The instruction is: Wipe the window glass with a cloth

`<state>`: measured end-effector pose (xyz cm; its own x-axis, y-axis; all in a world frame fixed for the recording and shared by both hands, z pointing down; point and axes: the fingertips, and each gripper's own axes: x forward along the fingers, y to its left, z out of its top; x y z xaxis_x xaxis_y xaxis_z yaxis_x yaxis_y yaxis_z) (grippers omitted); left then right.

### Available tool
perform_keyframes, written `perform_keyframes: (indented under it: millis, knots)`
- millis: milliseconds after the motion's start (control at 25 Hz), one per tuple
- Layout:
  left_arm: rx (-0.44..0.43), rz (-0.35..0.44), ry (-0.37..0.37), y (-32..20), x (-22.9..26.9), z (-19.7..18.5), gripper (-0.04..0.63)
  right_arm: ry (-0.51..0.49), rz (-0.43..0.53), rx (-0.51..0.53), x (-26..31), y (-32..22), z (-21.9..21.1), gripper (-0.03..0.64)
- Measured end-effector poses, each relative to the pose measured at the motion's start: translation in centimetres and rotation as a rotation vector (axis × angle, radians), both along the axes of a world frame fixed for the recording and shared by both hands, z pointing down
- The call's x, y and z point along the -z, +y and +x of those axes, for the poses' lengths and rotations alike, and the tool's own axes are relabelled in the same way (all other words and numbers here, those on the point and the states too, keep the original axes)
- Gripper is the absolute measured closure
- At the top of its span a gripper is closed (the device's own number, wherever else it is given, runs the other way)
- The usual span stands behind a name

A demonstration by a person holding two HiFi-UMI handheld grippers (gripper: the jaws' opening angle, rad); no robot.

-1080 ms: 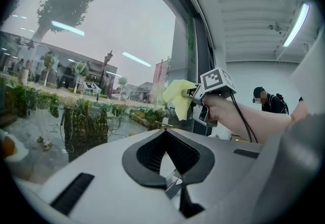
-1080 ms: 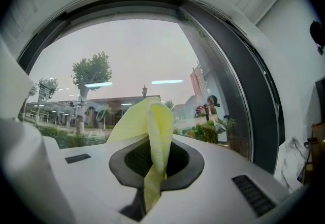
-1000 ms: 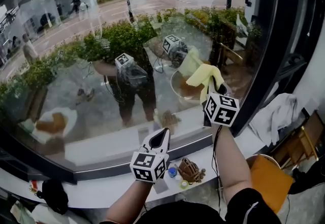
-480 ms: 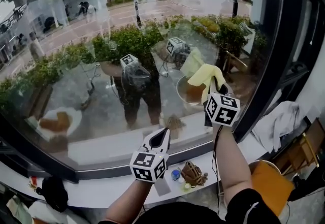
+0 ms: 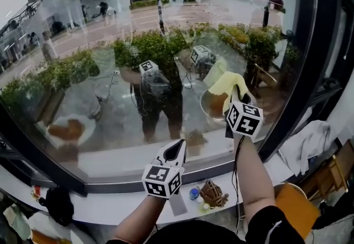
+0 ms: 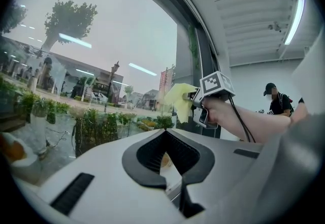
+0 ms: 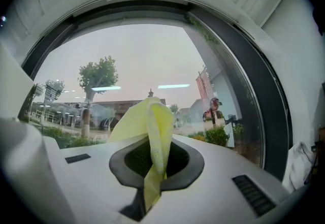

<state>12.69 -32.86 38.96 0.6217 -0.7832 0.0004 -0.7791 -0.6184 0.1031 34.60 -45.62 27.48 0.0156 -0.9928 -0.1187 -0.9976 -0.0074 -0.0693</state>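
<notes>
The big window glass (image 5: pixel 110 71) fills the head view and mirrors both grippers. My right gripper (image 5: pixel 239 94) is raised at the pane's right side and is shut on a yellow cloth (image 5: pixel 228 83). The cloth's top lies at the glass, beside its own reflection. In the right gripper view the cloth (image 7: pixel 151 131) hangs pinched between the jaws of the right gripper (image 7: pixel 154 164). My left gripper (image 5: pixel 177 148) is lower, near the bottom of the pane, shut with nothing in it. The left gripper view has the left gripper (image 6: pixel 170 167) in front, with the cloth (image 6: pixel 180 100) beyond it.
A dark window frame (image 5: pixel 301 60) runs down the right side. The white sill (image 5: pixel 110 204) below carries a brown object (image 5: pixel 212 193) and small caps (image 5: pixel 193 193). White fabric (image 5: pixel 310 143) lies at the right. A person (image 6: pixel 278 102) stands indoors behind.
The head view has swung a little, so the street outside sits further right. Both grippers hold nearly the same places, and the cloth stays at the glass.
</notes>
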Motion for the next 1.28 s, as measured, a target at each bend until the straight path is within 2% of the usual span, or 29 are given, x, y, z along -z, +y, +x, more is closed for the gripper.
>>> perform_keyframes:
  millis: [240, 720, 1280]
  knots:
    - [0.032, 0.003, 0.004, 0.4, 0.5, -3.1, 0.589, 0.004, -0.012, 0.022, 0.1, -0.6, -3.2, 0.584]
    - [0.103, -0.005, -0.002, 0.9, 0.0, -6.8, 0.589, -0.007, -0.017, 0.060, -0.2, -2.1, -6.5, 0.584]
    - [0.167, -0.027, 0.000, 1.7, -0.6, -8.8, 0.589, -0.024, 0.004, 0.075, 0.2, -2.2, -8.6, 0.584]
